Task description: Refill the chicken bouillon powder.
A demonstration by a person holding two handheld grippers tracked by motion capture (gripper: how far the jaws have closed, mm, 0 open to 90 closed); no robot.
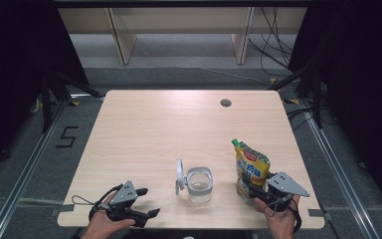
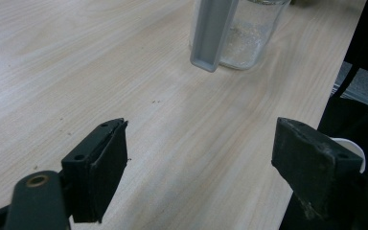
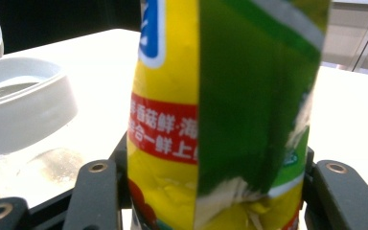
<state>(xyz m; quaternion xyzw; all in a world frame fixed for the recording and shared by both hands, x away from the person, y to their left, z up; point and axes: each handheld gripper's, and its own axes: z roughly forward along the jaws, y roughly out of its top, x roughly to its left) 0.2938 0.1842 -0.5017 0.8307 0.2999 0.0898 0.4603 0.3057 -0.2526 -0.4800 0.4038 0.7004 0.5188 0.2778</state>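
Centrally, a pale wood-grain table point(image 1: 179, 129) is seen from above, with a round grey cable port point(image 1: 226, 103) set near its far edge. Grey carpet surrounds the table; a black numeral 5 point(image 1: 67, 136) is marked on the floor to the left, and metal rails point(image 1: 25, 174) run along both sides. Light wooden shelving point(image 1: 179, 30) is visible beyond the far edge, cables point(image 1: 273, 45) are strewn on the floor at the upper right, and dark curtains close off both flanks.

A clear glass jar point(image 1: 199, 185) with a grey rim is placed near the front edge, its hinged lid point(image 1: 180, 175) swung open to the left. A yellow-and-green spouted pouch point(image 1: 251, 168) is stood upright to the right of the jar, apart from it.

The right gripper point(image 1: 254, 191) is held at the base of the pouch; its jaws are set on either side of the pouch, which fills the gap between them, and appear pressed against it. The left gripper point(image 1: 148, 201) is held at the front left of the table, its jaws spread wide with nothing between them, pointed toward the jar.
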